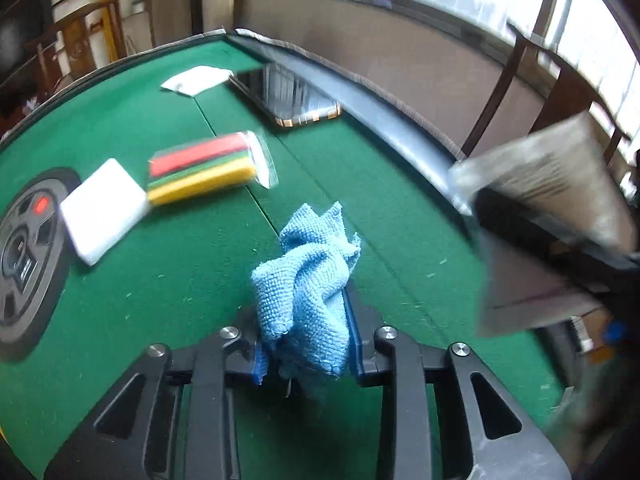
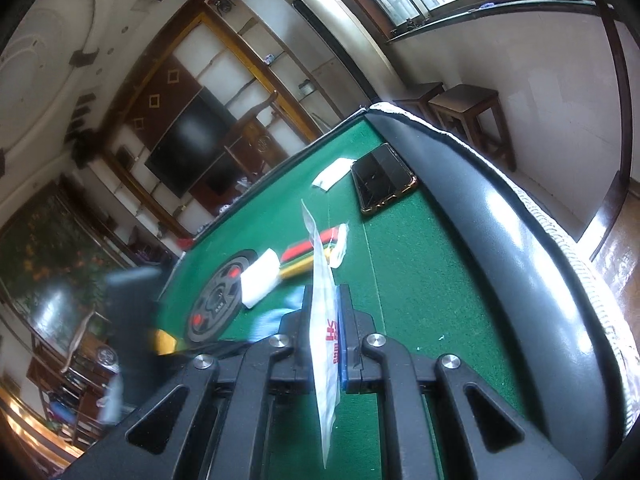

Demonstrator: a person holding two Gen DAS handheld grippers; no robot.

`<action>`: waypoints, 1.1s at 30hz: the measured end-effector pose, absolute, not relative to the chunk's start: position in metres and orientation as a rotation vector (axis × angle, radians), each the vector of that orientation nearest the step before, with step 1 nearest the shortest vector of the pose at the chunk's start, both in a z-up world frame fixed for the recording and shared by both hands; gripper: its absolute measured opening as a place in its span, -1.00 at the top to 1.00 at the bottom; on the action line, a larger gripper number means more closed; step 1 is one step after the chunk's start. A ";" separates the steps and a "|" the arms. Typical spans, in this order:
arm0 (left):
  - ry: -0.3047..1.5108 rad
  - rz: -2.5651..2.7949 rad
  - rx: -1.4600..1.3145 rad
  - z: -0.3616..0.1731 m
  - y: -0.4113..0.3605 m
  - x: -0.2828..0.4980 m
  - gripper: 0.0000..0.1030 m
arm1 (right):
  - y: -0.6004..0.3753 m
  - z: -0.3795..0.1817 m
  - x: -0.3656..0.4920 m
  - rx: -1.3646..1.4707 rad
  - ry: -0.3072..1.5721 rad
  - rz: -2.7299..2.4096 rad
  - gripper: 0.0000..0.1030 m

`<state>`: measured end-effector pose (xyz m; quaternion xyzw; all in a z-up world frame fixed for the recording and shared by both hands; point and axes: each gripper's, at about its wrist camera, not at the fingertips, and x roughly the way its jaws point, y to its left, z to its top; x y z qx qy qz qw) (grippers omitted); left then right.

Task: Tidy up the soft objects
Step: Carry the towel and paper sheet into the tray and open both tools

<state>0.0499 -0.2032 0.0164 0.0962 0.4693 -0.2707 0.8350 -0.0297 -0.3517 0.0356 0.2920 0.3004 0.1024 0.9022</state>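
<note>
My left gripper (image 1: pixel 306 320) is shut on a crumpled light blue microfibre cloth (image 1: pixel 308 280) and holds it above the green table (image 1: pixel 160 300). My right gripper (image 2: pixel 325 312) is shut on a clear plastic bag (image 2: pixel 323 280) with red print, held edge-on above the table; the bag also shows blurred at the right of the left wrist view (image 1: pixel 552 216). A pack of red, green and yellow sponges (image 1: pixel 204 168) in clear wrap and a white sponge block (image 1: pixel 102 210) lie on the table to the left. They also show in the right wrist view (image 2: pixel 308 256) (image 2: pixel 260 276).
A phone (image 2: pixel 384 178) lies by the table's padded black rail (image 2: pixel 500 260), with a white paper (image 2: pixel 332 174) beside it. A round black control panel (image 1: pixel 24 260) sits in the felt at left. Wooden stools (image 2: pixel 464 116) stand beyond the table.
</note>
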 end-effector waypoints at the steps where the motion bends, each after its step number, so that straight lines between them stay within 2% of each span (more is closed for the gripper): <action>1: 0.989 -0.579 0.174 0.021 -0.199 0.048 0.47 | -0.350 0.035 -0.030 0.591 0.622 0.206 0.84; 8: 0.850 -0.556 0.026 0.078 -0.116 -0.002 0.47 | -0.332 0.033 -0.025 0.512 0.664 0.194 0.84; 16: 0.739 -0.278 -0.129 0.116 0.068 -0.066 0.47 | -0.282 0.041 -0.023 0.403 0.727 0.267 0.85; 24: 0.701 0.061 -0.250 0.097 0.213 -0.118 0.46 | -0.177 0.079 -0.014 0.361 0.772 0.537 0.85; 33: 0.766 0.225 -0.292 0.045 0.270 -0.124 0.44 | -0.014 0.091 0.020 0.232 0.875 0.758 0.84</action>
